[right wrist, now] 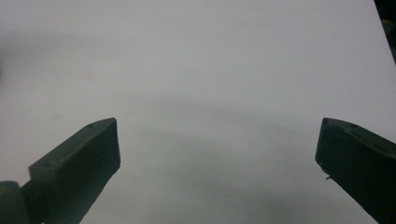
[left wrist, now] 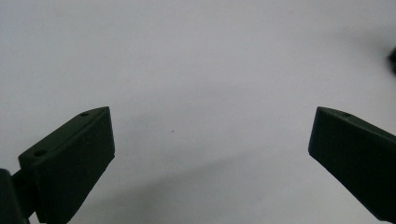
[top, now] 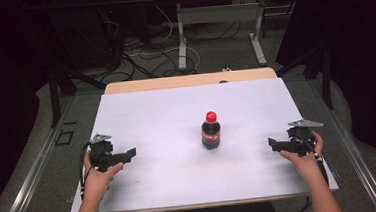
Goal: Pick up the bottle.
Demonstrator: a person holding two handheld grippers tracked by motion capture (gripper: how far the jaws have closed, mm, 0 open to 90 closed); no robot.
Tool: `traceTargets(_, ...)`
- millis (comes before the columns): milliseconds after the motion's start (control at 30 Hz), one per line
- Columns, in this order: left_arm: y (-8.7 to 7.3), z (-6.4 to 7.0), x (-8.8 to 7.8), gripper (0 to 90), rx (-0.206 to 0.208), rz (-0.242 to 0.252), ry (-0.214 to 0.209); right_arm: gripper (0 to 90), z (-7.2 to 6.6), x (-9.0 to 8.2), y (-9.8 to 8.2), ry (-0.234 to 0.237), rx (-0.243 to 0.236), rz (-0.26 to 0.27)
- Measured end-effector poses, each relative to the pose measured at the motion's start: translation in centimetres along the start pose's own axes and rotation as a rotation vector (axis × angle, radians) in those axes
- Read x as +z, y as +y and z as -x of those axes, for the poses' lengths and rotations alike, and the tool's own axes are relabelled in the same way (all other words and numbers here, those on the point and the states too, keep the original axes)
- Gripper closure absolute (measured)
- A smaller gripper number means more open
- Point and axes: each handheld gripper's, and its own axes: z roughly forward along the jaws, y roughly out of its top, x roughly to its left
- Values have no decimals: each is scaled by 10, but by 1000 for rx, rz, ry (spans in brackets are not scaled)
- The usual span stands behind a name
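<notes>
A small dark cola bottle point(top: 211, 132) with a red cap stands upright in the middle of the white table point(top: 162, 118). My left gripper point(top: 129, 153) rests low at the table's left side, jaws pointing right toward the bottle, well short of it. My right gripper point(top: 273, 143) sits at the table's right side, jaws pointing left toward the bottle, also apart from it. In the left gripper view my left gripper point(left wrist: 210, 135) stands open over bare white table. In the right gripper view my right gripper point(right wrist: 217, 144) is open too, with nothing between its jaws.
The table's wooden far edge point(top: 189, 80) shows beyond the white sheet. Behind it on the floor are cables point(top: 142, 59) and the legs of another desk point(top: 181, 41). Dark curtains and metal stands flank both sides.
</notes>
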Motion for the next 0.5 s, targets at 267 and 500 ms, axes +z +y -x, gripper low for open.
traceTargets(267,12,31,-25,42,60,48,-48,12,-55,-27,26,168,-145,72)
traceTargets(500,19,57,-32,49,148,47,-76,46,-106,-17,43,314,-235,97)
